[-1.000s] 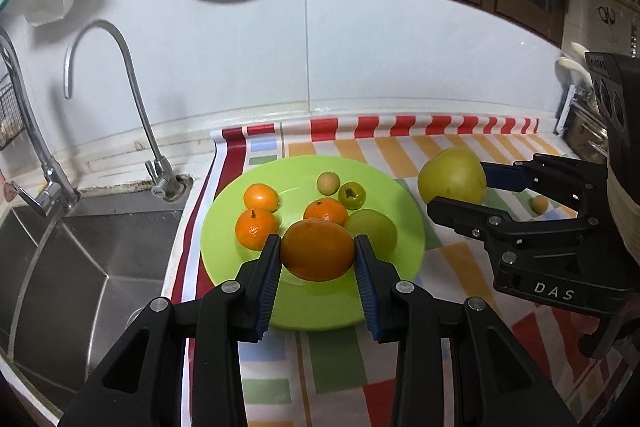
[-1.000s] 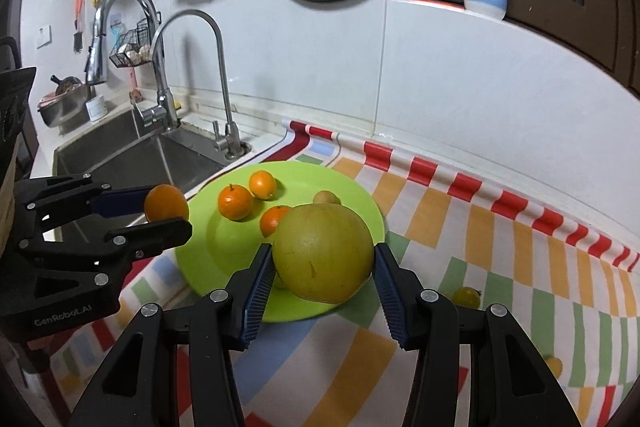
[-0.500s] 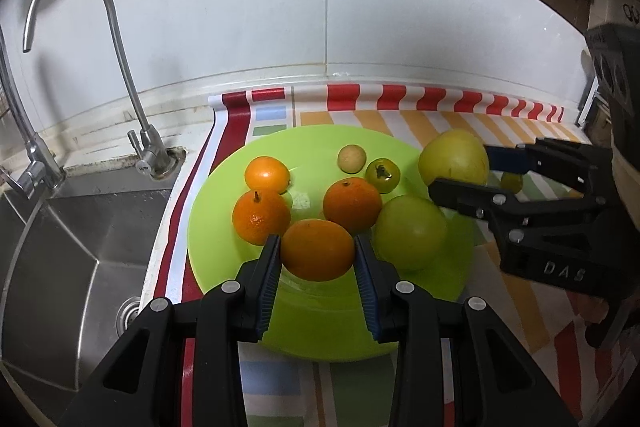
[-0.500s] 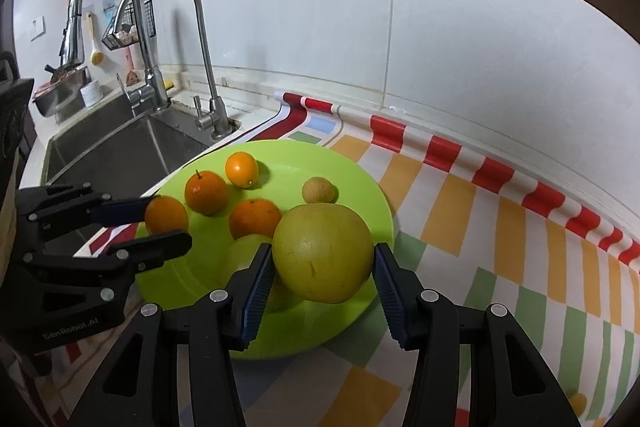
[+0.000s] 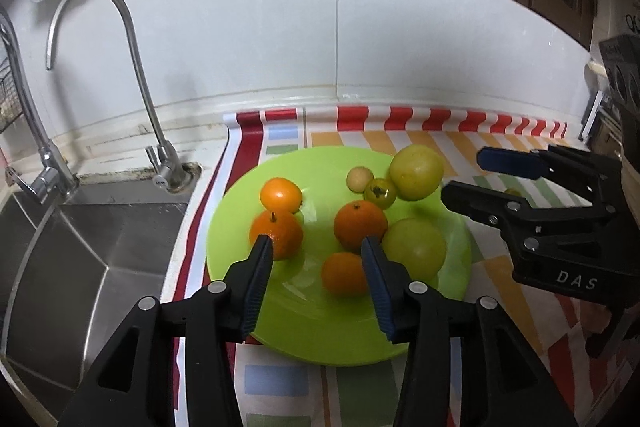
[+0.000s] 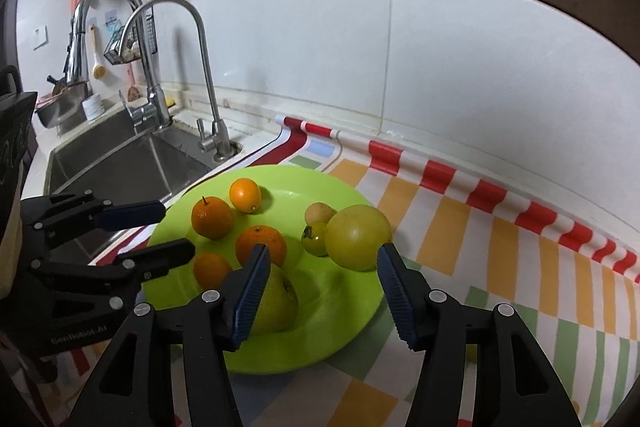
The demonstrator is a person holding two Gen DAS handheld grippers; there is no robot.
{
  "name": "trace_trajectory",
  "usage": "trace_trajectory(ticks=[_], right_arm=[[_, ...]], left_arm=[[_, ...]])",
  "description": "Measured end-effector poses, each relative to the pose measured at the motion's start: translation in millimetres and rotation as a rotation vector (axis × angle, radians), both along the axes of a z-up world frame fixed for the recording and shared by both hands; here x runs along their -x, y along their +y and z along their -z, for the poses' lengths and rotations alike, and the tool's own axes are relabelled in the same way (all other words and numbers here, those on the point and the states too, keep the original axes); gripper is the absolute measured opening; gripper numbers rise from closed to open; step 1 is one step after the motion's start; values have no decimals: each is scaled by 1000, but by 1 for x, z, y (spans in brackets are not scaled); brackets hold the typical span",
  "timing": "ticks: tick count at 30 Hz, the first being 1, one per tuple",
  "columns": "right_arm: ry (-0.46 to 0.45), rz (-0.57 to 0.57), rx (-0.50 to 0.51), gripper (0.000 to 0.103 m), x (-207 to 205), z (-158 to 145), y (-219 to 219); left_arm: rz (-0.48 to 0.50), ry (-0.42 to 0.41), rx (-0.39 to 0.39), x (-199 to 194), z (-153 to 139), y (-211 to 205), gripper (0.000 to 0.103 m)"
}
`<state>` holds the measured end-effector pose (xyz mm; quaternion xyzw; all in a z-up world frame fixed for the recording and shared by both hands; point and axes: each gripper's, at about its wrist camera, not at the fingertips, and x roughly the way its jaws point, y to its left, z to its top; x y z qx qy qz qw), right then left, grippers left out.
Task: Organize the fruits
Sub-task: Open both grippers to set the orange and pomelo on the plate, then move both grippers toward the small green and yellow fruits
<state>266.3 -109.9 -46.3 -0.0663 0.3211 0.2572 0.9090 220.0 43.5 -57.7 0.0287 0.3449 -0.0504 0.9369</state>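
My left gripper [image 5: 317, 249] and right gripper [image 6: 321, 267] gape empty above the green plate [image 5: 296, 327]; fruits possibly touching.

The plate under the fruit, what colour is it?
Plain lime green; the plate has no pattern. It shows best in the right wrist view.

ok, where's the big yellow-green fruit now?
On the green plate's far right rim in the right wrist view, the big yellow-green fruit touches the small green tomato.

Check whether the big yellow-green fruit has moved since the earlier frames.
Yes. Earlier clamped in the right hand-held gripper, the fruit now rests on the green plate beside the small green fruit; the jaws are open.
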Motion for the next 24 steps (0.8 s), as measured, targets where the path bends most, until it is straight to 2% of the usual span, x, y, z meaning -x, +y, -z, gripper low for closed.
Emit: trace_trajectory(ticks=[4,6,16,24], right_arm=[[-22,25,-6,58,13,-10,-7],[-33,39,-9,63,19,-14,-11],[-66,110,-7,63,50,-28,-30],[-91,192,-27,63,79,-40,-49]], left_arm=[[2,-31,-4,10,-10,-4,51],[11,-39,-1,14,-14,-6,52],[35,-70,2,36,-27,-16,53],[66,-117,-3,59,-42,-30,60]])
